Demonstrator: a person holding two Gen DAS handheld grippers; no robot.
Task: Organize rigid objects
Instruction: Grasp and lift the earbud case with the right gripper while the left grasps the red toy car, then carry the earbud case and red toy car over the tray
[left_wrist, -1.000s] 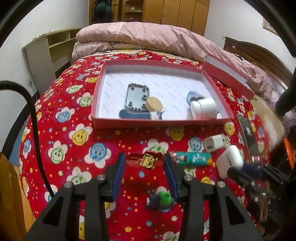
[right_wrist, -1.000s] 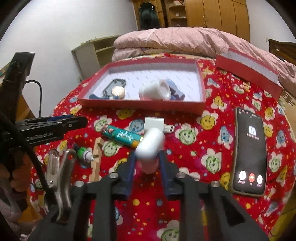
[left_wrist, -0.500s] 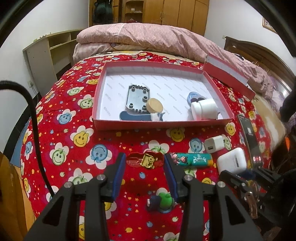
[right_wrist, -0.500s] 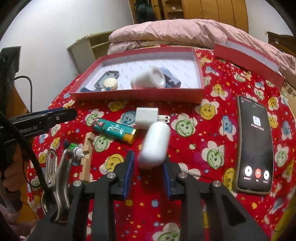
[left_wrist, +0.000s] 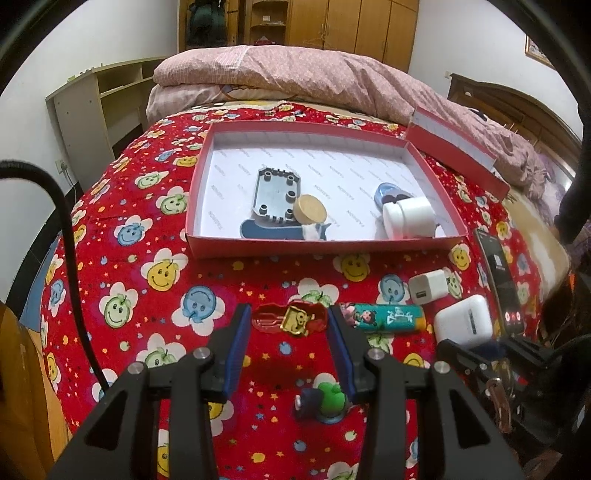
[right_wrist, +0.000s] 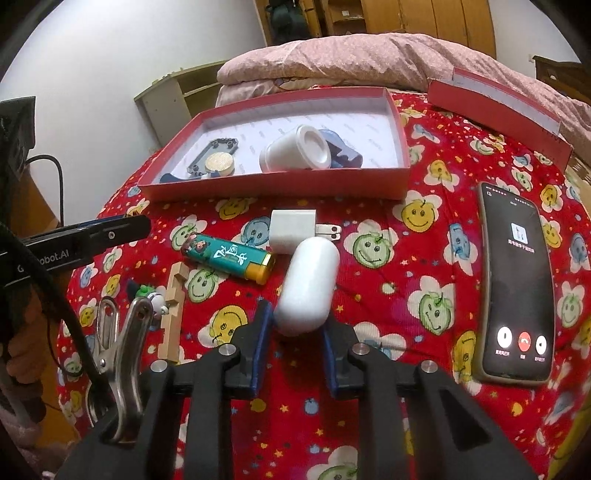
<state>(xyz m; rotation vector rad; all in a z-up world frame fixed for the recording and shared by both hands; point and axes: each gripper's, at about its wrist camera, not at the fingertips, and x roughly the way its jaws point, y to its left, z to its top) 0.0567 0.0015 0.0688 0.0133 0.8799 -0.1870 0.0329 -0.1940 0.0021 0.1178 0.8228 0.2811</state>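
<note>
A red box (left_wrist: 317, 243) (right_wrist: 273, 190) on the bed holds a grey plate, a wooden disc, a white jar (left_wrist: 408, 218) (right_wrist: 295, 149) and blue pieces. My left gripper (left_wrist: 290, 325) is open with a red and gold keychain (left_wrist: 291, 319) between its fingertips, lying on the bedspread. My right gripper (right_wrist: 295, 326) is shut on a white earbud case (right_wrist: 308, 290) (left_wrist: 463, 325), held just above the bedspread. A teal lighter (left_wrist: 384, 317) (right_wrist: 229, 258) and a white charger (left_wrist: 428, 286) (right_wrist: 293, 230) lie nearby.
A phone (right_wrist: 515, 280) with a call screen lies to the right. The red lid (left_wrist: 456, 155) rests behind the box. A green toy figure (left_wrist: 325, 398), a wooden piece (right_wrist: 171, 306) and a metal clip (right_wrist: 118, 339) lie near the front edge.
My right gripper has lowered and pulled back with the earbud case, which now lies flatter toward the bedspread. The left gripper has stayed put around the keychain.
</note>
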